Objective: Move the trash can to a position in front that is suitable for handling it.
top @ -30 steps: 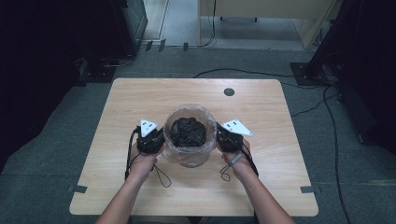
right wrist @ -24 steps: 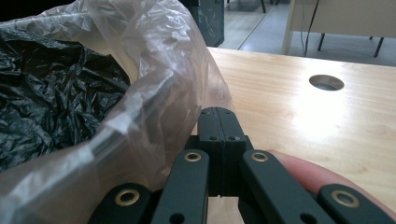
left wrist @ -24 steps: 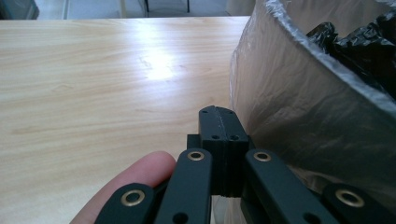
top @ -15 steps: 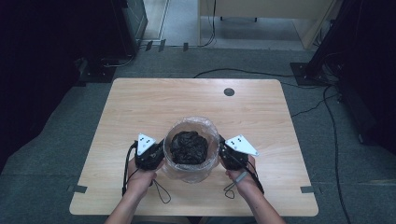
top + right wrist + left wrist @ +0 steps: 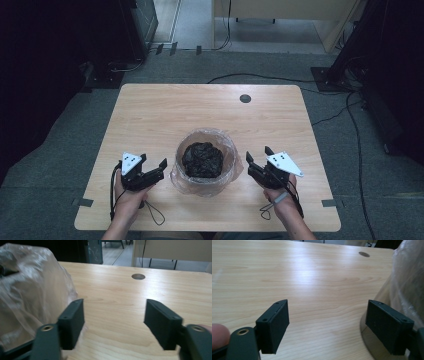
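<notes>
On the wooden counter (image 5: 150, 115), toward the person's edge and about midway across, stands a clear plastic-lined tub (image 5: 206, 162) with a dark crumpled mass (image 5: 202, 160) sitting inside it. Thin wrinkled film drapes over the tub's rim and down its sides to the counter surface.

Just left of the tub, the left gripper (image 5: 153, 167) is held low over the wood, apart from the film. Its jaws have just been opening and now stand wide, with nothing between them; the left gripper view looks between the left gripper (image 5: 327, 322) pads at bare counter, the plastic rising at the right edge just beside one pad.

Just right of the tub, the right gripper (image 5: 257, 159) mirrors it, also clear of the film. Its jaws have likewise just been opening and stand wide and empty; in the right gripper view, the right gripper (image 5: 113, 320) frames bare wood, with the crinkled plastic (image 5: 30, 295) bulging at the left beside one pad.

A round cable hole (image 5: 245, 98) sits near the counter's far edge.
</notes>
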A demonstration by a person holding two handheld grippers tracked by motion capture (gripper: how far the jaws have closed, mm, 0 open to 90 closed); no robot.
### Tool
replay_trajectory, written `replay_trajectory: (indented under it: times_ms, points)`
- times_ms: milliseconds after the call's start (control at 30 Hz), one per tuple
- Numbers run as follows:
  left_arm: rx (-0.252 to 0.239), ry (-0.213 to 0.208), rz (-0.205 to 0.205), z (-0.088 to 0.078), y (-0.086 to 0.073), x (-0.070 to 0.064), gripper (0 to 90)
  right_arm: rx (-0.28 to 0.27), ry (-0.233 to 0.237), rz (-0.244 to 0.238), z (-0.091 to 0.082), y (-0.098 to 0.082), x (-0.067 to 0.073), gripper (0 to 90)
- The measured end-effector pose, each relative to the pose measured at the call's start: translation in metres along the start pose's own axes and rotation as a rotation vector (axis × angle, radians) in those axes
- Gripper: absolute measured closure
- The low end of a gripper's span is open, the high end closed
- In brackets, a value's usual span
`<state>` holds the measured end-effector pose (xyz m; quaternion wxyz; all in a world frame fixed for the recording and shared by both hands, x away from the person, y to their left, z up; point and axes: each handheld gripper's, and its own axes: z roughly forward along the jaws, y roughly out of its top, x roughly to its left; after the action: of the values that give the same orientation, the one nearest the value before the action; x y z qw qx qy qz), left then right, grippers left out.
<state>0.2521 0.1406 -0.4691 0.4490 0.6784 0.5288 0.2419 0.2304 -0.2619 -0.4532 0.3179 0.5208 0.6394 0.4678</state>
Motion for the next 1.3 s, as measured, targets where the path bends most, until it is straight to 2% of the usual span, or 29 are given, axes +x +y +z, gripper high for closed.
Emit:
replay_trajectory:
  times_ms: [100,167,267,400,633,733,867,967,1000,1133,1300]
  points:
    - [0.044,0.021,-0.006,-0.001,-0.007,0.011,10.4,0.015,-0.015,-0.013,-0.004,-0.007,-0.009,22.6]
    - [0.06,0.041,-0.007,-0.002,-0.013,0.016,10.3,0.031,-0.029,-0.017,-0.005,-0.013,-0.015,19.6]
    - [0.089,0.066,0.014,-0.004,-0.021,0.025,9.5,0.06,-0.047,-0.005,-0.007,-0.024,-0.026,16.2]
    - [0.127,0.103,0.018,-0.008,-0.031,0.04,9.5,0.092,-0.069,0.019,-0.012,-0.039,-0.041,15.2]
    - [0.155,0.129,0.002,-0.017,-0.045,0.055,9.5,0.141,-0.114,0.036,-0.021,-0.057,-0.065,14.9]
    - [0.168,0.151,0.007,-0.02,-0.049,0.064,9.5,0.145,-0.13,0.045,-0.025,-0.062,-0.076,14.9]
    - [0.172,0.188,-0.002,-0.026,-0.052,0.079,9.5,0.149,-0.189,0.039,-0.03,-0.07,-0.092,14.9]
    - [0.183,0.19,-0.019,-0.03,-0.055,0.088,9.5,0.157,-0.21,0.082,-0.032,-0.072,-0.104,14.9]
    - [0.182,0.188,-0.031,-0.031,-0.055,0.09,9.5,0.152,-0.215,0.093,-0.032,-0.072,-0.106,14.8]
    - [0.188,0.194,-0.023,-0.031,-0.056,0.09,9.6,0.152,-0.225,0.106,-0.034,-0.072,-0.109,14.9]
    - [0.195,0.194,-0.002,-0.03,-0.056,0.086,9.6,0.154,-0.224,0.097,-0.034,-0.073,-0.107,14.8]
